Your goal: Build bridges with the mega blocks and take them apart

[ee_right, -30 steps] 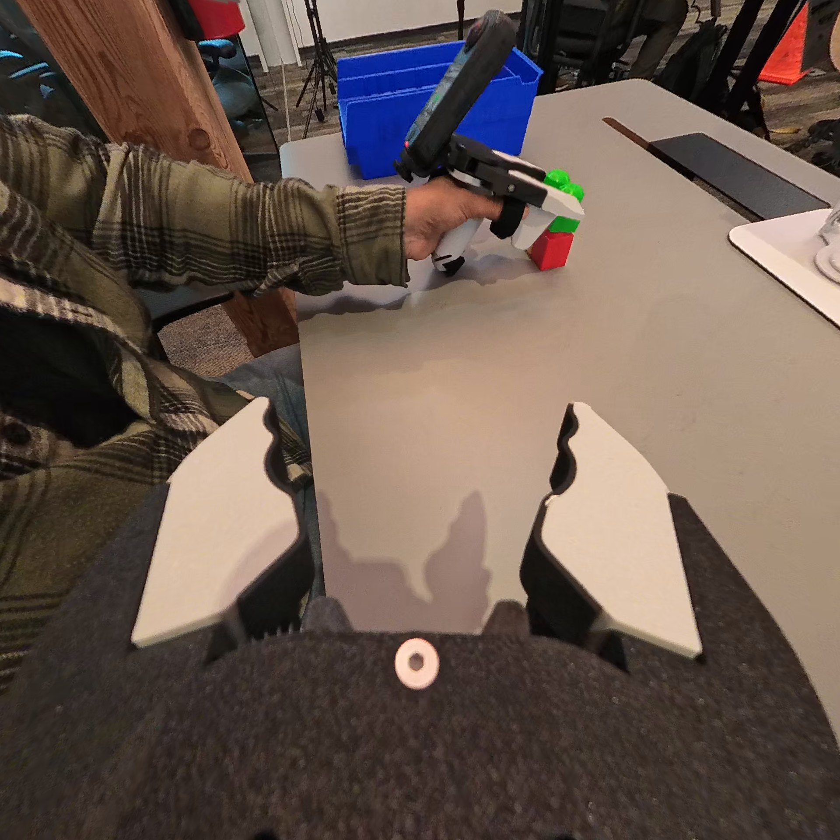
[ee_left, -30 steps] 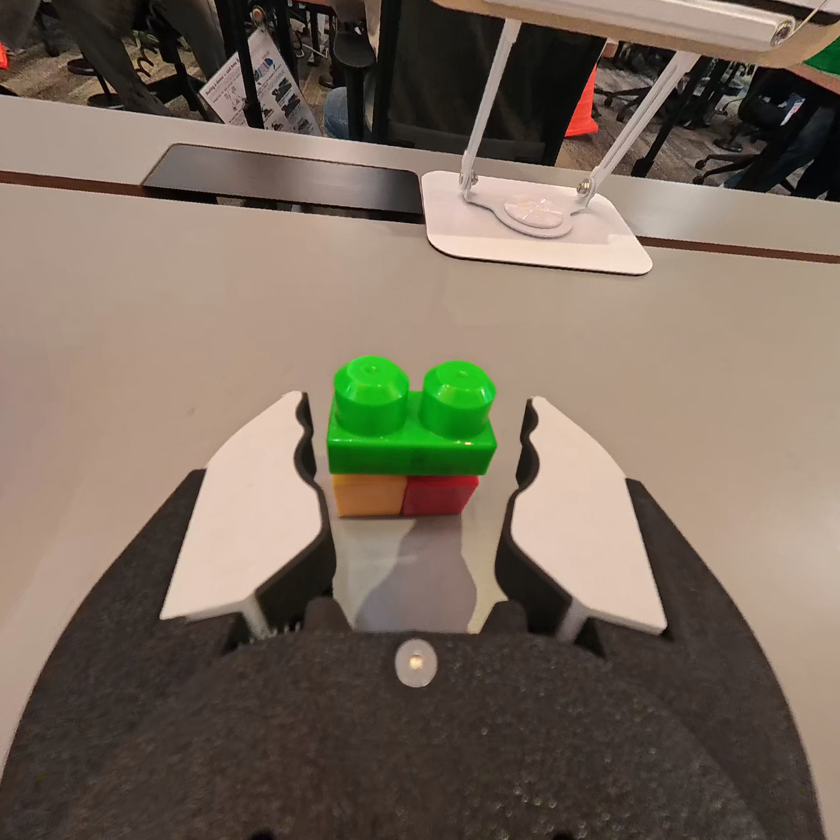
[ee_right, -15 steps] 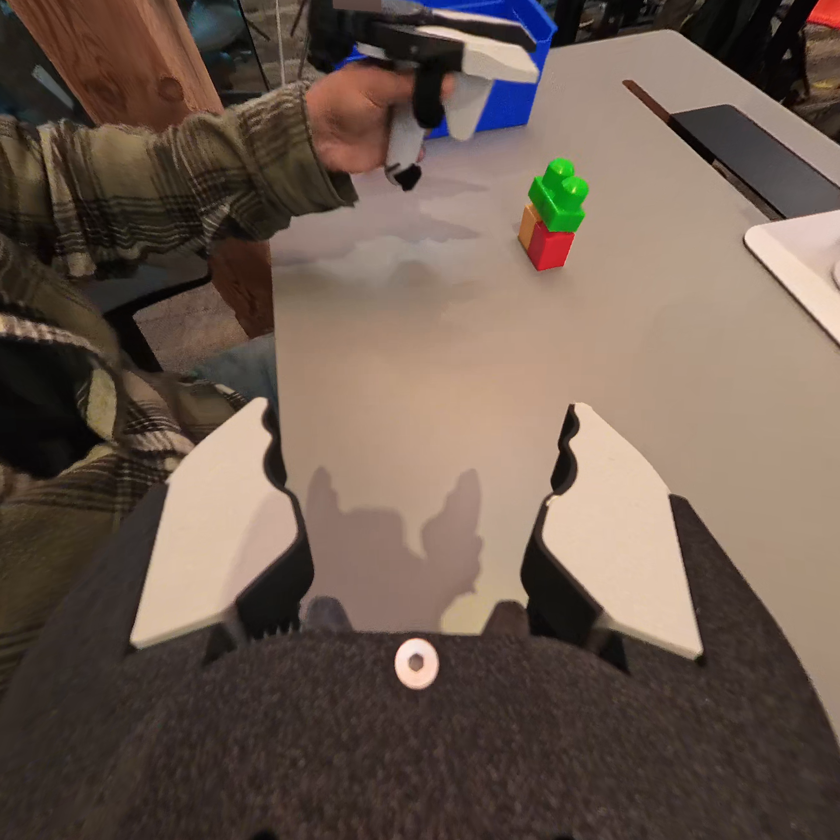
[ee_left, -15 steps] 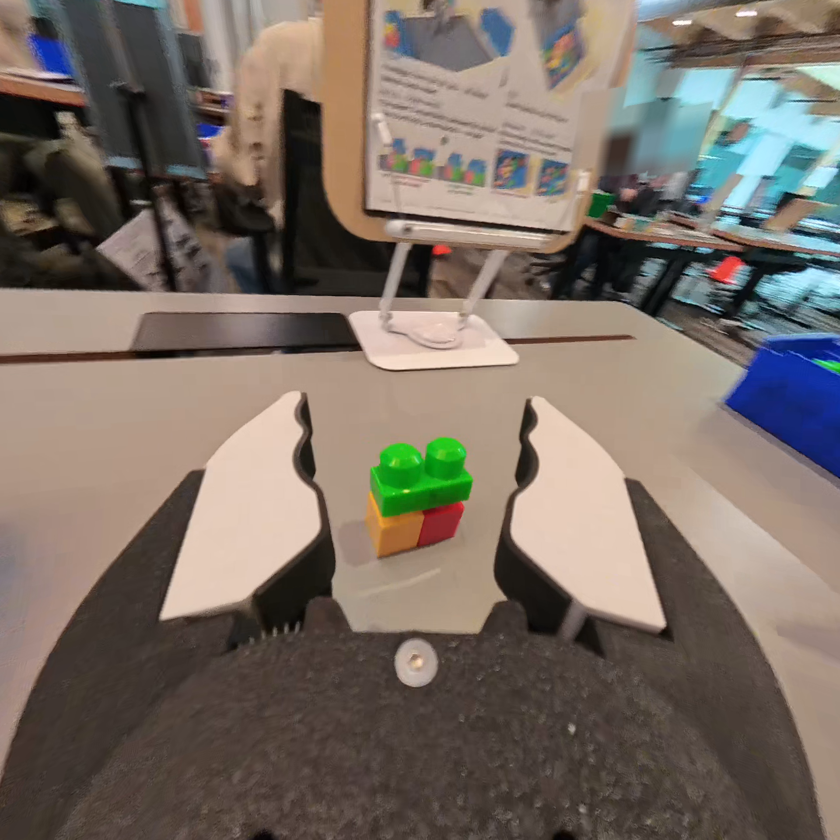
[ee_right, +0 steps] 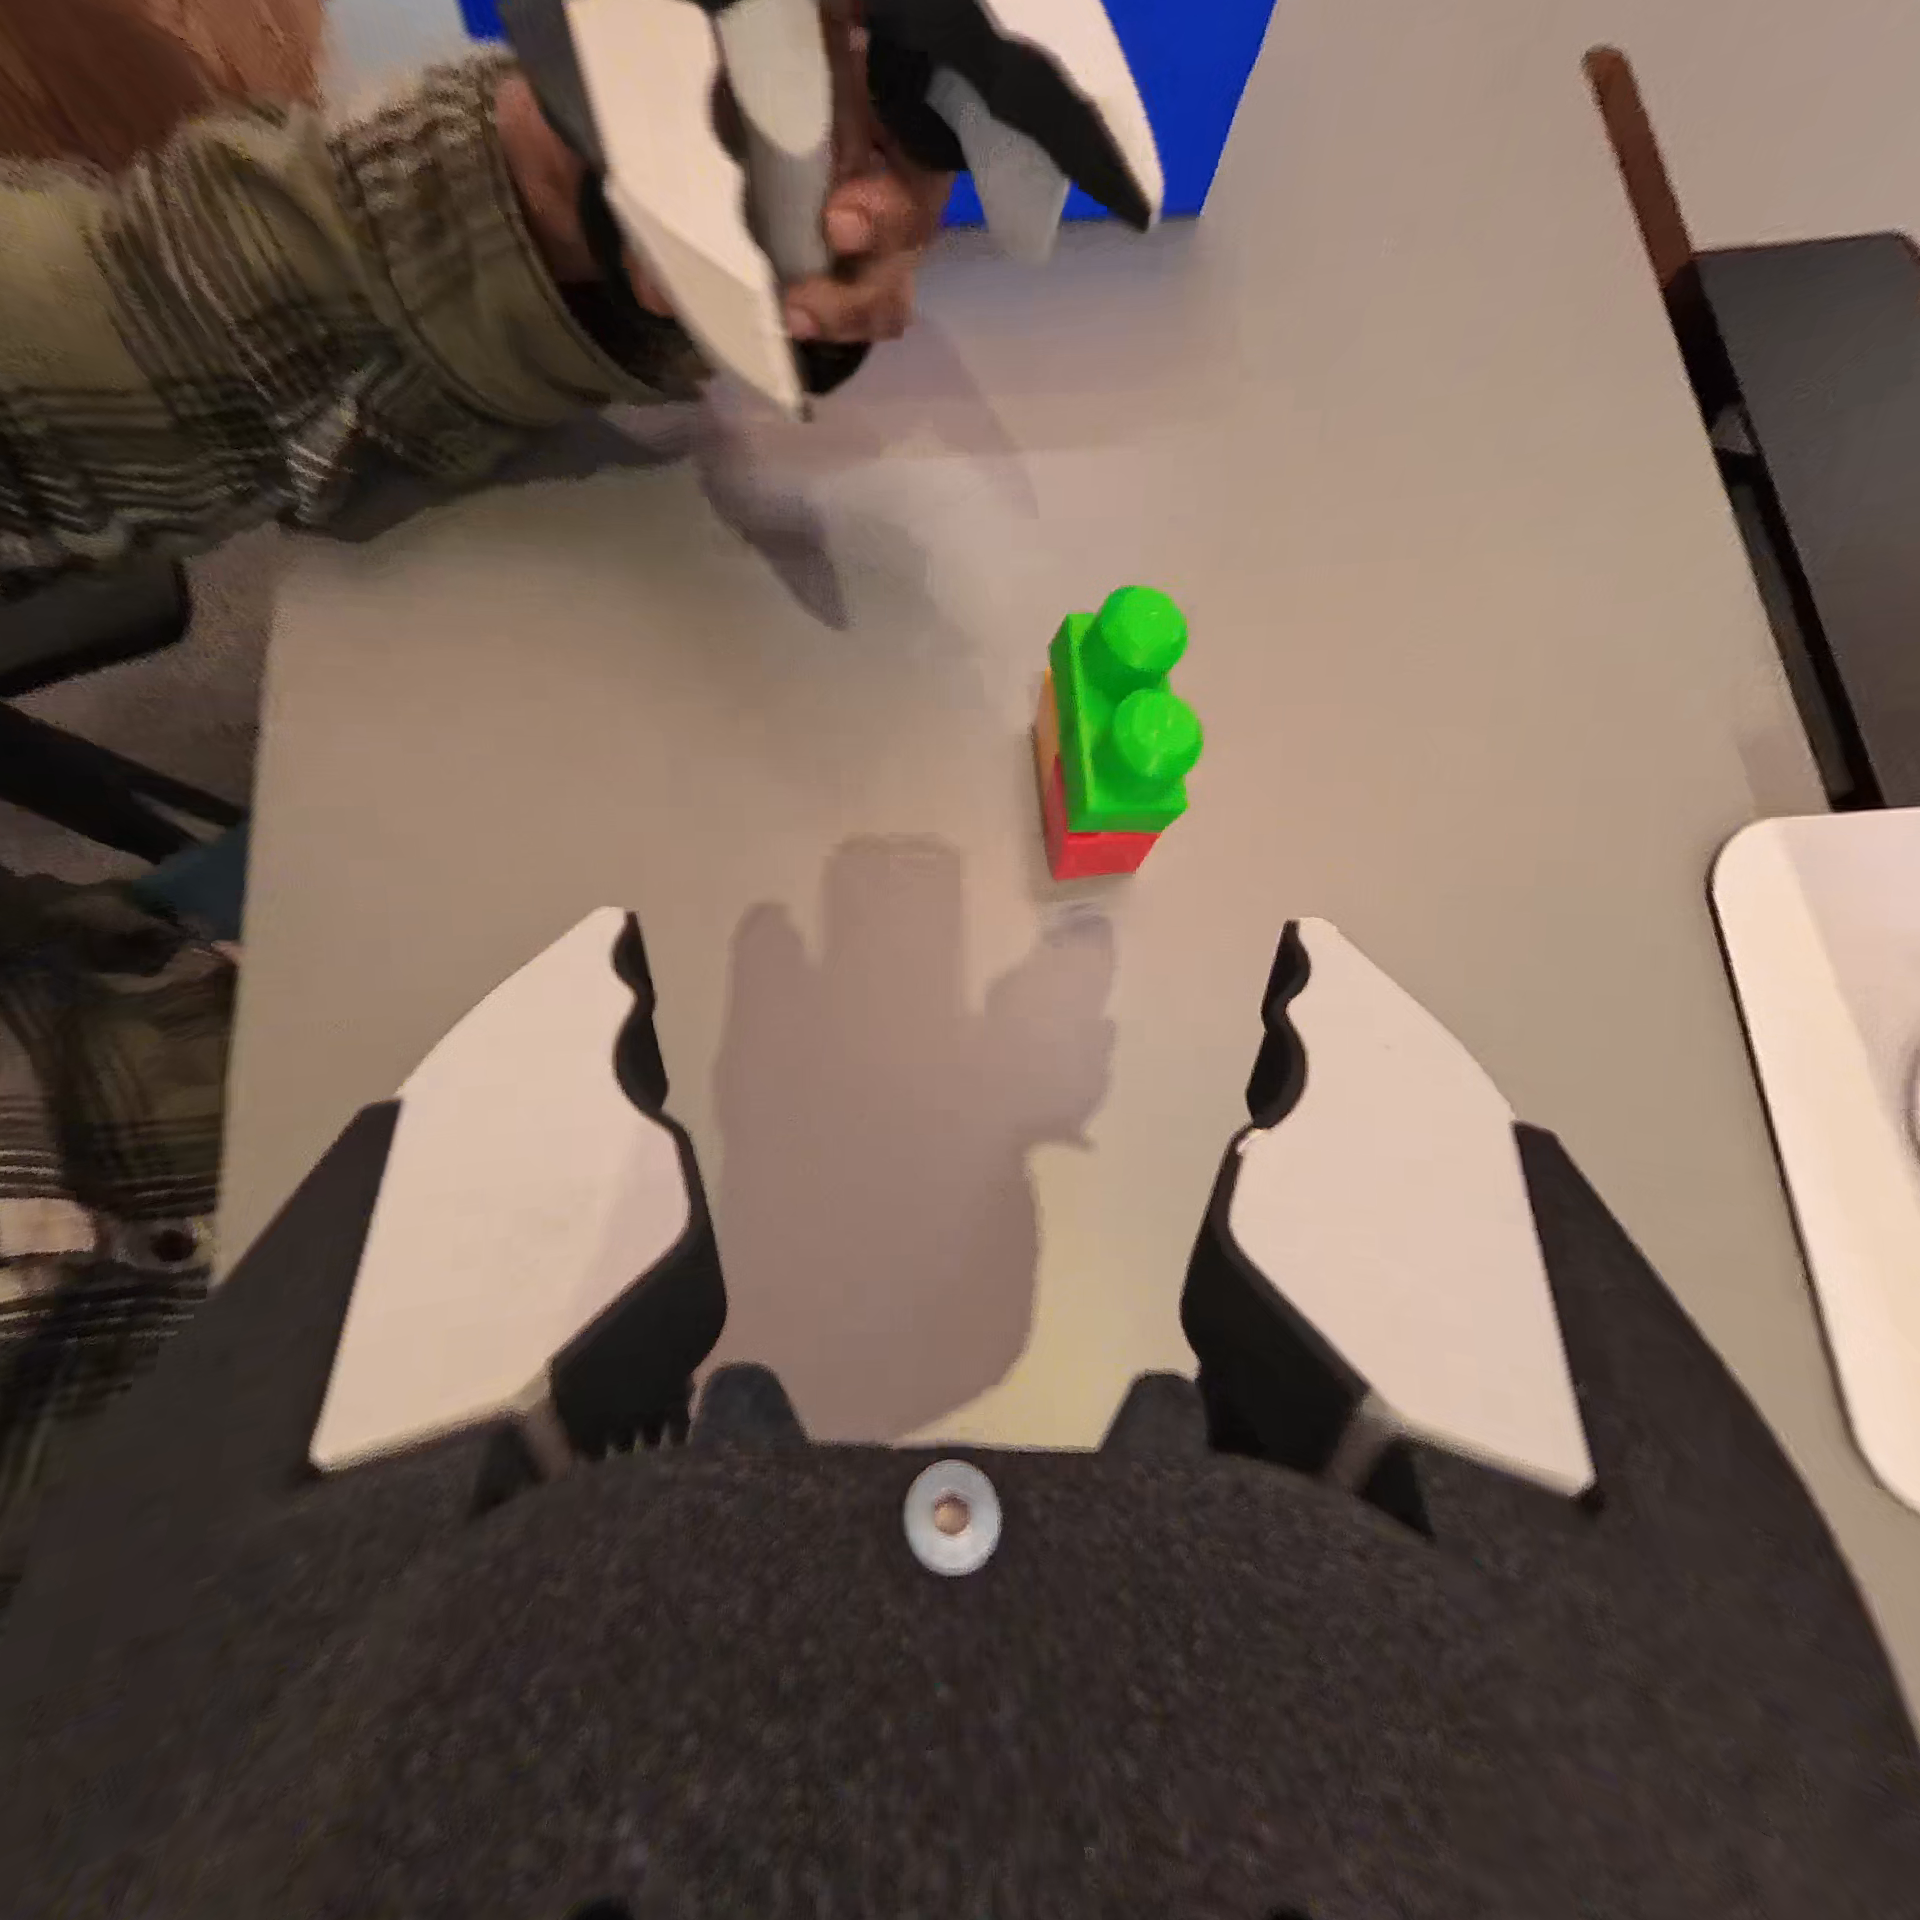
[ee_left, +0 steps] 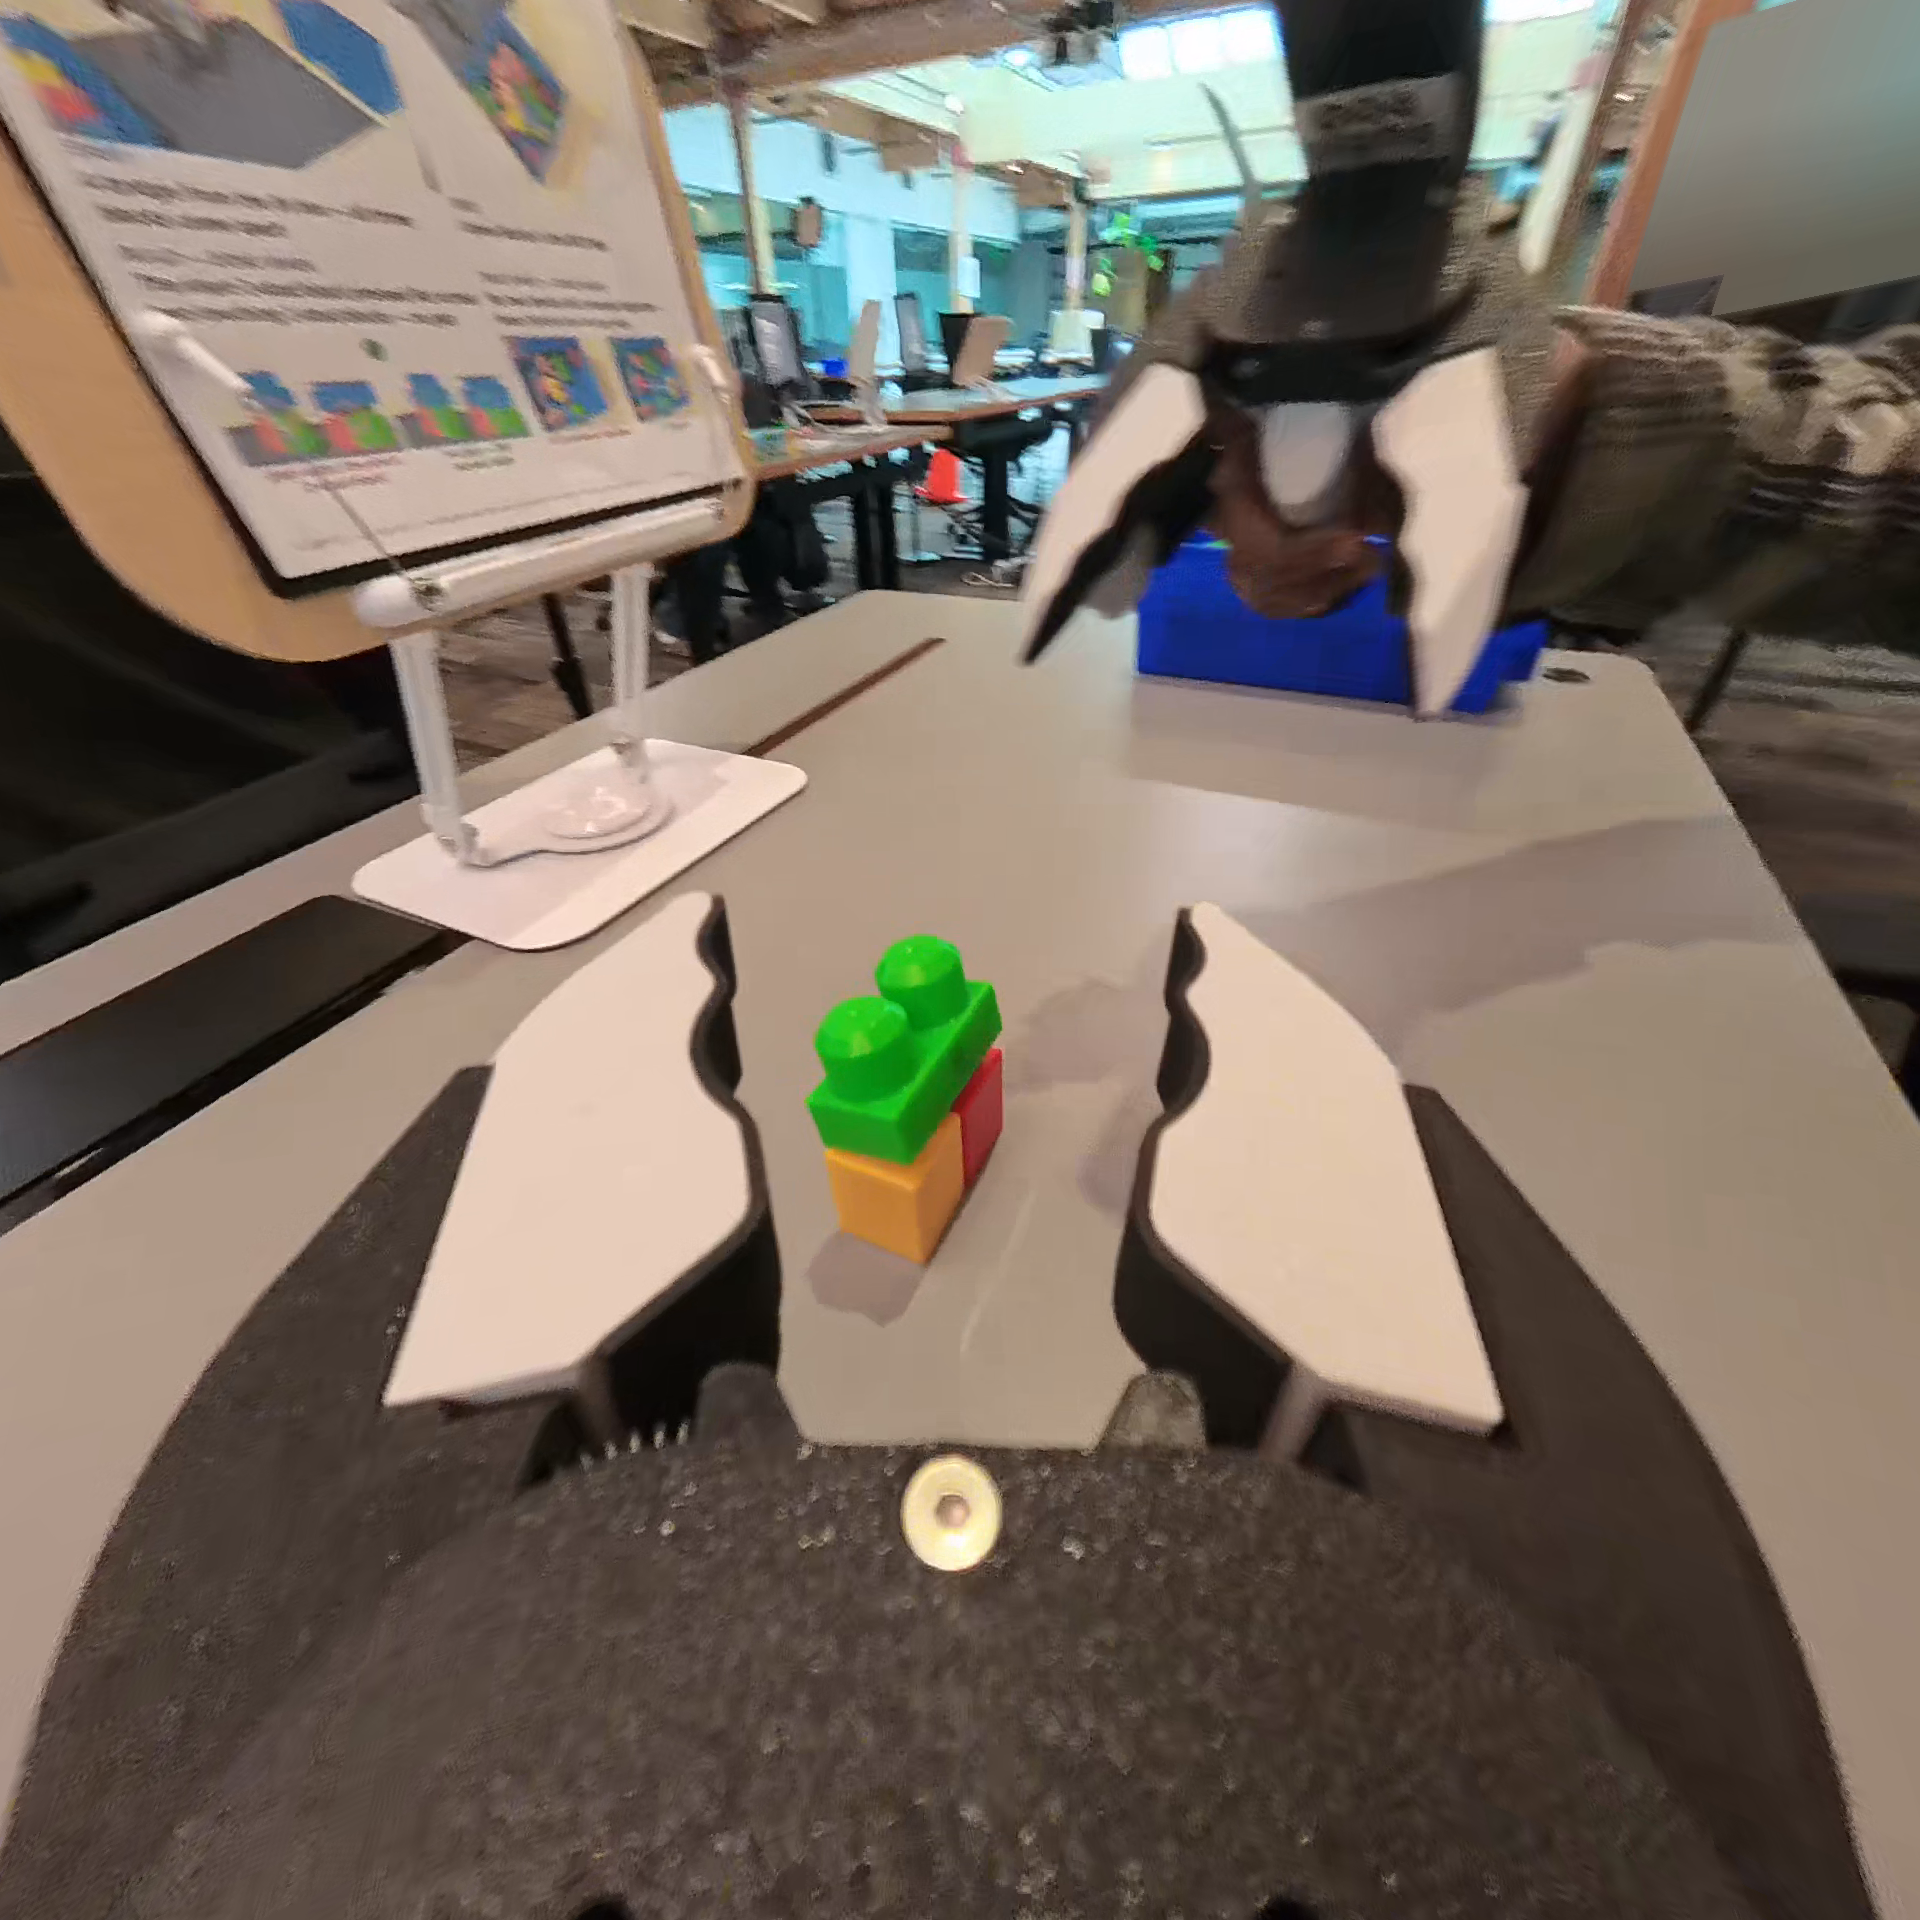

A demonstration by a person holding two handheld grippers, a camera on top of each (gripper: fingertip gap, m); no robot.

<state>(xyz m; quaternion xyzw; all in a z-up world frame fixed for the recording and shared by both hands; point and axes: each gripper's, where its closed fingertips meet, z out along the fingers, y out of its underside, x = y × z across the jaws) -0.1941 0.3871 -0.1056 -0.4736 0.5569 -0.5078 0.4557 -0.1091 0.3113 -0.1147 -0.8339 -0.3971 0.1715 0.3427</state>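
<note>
A small bridge stands on the grey table: a green two-stud block sits on an orange block and a red block. My left gripper is open and empty, held back from and above the stack, which shows between its fingers. My right gripper is open and empty, just short of the green block and the red block. Each gripper shows in the other's view: the right one and the left one, both blurred.
A blue bin stands at the far table end. An instruction sheet on a white stand is at the back edge, and its base shows in the right wrist view. A black panel lies beside it. A plaid sleeve reaches in. The green block is about 10 centimeters from both grippers' fingertips. It is also in sight in the left wrist view.
My left gripper has let go of the stack, risen and swung away to its orange end. My right gripper has moved forward over the table toward the stack's red end.
</note>
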